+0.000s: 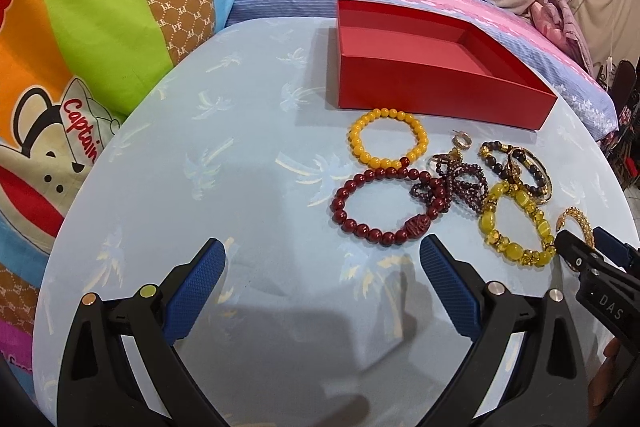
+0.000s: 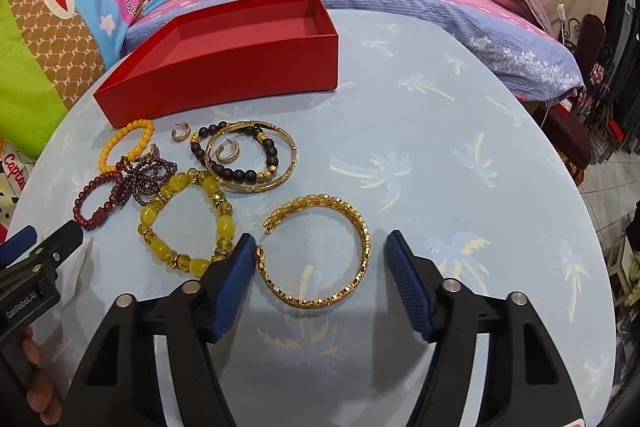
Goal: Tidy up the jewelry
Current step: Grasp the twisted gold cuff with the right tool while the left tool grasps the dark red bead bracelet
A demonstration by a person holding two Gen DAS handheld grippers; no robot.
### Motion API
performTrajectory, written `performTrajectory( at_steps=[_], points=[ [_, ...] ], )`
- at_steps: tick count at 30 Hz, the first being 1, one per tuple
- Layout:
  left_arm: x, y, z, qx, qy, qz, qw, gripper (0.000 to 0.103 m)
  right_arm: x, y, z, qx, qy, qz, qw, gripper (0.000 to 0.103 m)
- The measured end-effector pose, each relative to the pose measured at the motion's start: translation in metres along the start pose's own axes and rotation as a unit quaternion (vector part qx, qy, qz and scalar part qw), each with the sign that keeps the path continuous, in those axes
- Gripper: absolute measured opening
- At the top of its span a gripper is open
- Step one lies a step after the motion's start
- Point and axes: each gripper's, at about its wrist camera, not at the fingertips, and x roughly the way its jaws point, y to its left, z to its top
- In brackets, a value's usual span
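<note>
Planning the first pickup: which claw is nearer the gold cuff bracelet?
Right. The right claw is open with the gold cuff bracelet between its fingers. The left claw is open over bare cloth, off to the cuff's left.

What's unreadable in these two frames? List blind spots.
- Gold cuff, left view: mostly hidden behind the right gripper.
- Box floor, both views: near strip hidden by the front wall.
- Purple strand, both views: tangled, piece count unclear.
- Earrings: too small for detail.
- Left gripper, right view: cut off by the edge.
</note>
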Motion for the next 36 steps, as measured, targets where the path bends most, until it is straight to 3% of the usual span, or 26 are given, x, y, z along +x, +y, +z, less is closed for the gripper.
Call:
performTrajectory(
  at_steps=[19,25,29,33,36],
  points=[
    [0.02,-0.013,0.021,0.011,0.012,-0.022,0.9996,0.093,-0.008,-0.002,0.014,0.01,-0.018,0.014,1.0,0.055],
    [0.022,0.001,0.029,-0.002,0.001,-0.004,1.0,0.092,-0.007,-0.003,0.017,0.014,-0.018,0.02,1.0,0.055],
    [0.033,0.001,0.03,0.005,0.023,-0.001,0.9997,0.079,-0.004,0.0,0.018,0.013,-0.014,0.026,0.999,0.055],
    [0.031,-0.004,0.029,0.023,0.017,0.001,0.9996,0.065,-0.004,0.003,0.018,0.011,-0.014,0.028,0.999,0.055],
    [0.028,-0.009,0.027,0.037,0.011,-0.013,0.9992,0.039,-0.005,0.004,0.018,0.01,-0.014,0.029,0.999,0.055]
  ],
)
